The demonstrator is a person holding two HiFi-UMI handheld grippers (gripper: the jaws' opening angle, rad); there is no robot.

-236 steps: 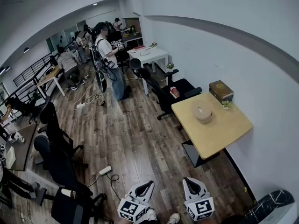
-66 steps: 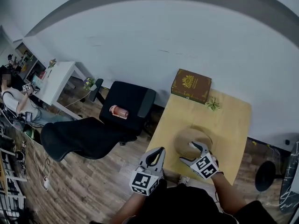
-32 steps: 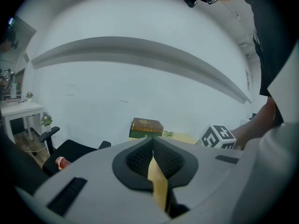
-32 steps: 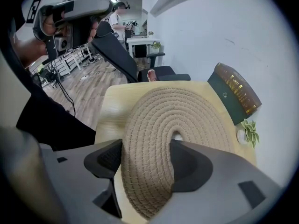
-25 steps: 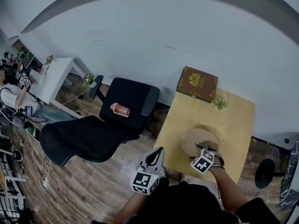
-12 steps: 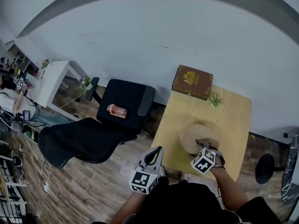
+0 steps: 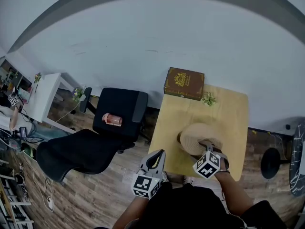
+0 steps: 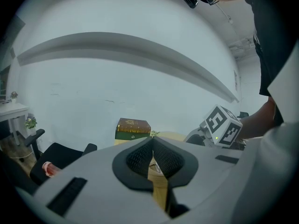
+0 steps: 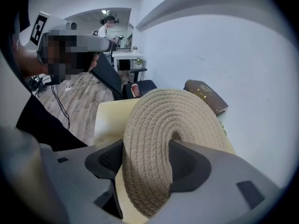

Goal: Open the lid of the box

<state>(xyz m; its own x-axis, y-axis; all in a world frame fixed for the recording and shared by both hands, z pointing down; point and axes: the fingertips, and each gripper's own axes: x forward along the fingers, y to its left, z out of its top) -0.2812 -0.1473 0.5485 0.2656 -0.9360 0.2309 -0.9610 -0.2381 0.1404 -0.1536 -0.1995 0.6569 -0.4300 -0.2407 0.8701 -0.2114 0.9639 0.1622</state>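
Observation:
A round woven rope lid sits over its box on the yellow wooden table. My right gripper grips the lid's near rim. In the right gripper view the lid stands tilted on edge, and the right gripper has both pads pressed on its two faces. A dark gap shows under the lid's left side; the box body is hidden beneath. My left gripper hangs off the table's near left corner. Seen in its own view, the left gripper is shut with nothing between its pads.
A dark green and gold book-like case lies at the table's far left corner, with a small green plant beside it. A black office chair holding a pink cup stands left of the table. The white wall runs behind.
My right gripper went from open over the lid to shut on its near rim. The lid now looks raised and tilted. The left gripper has stayed where it was.

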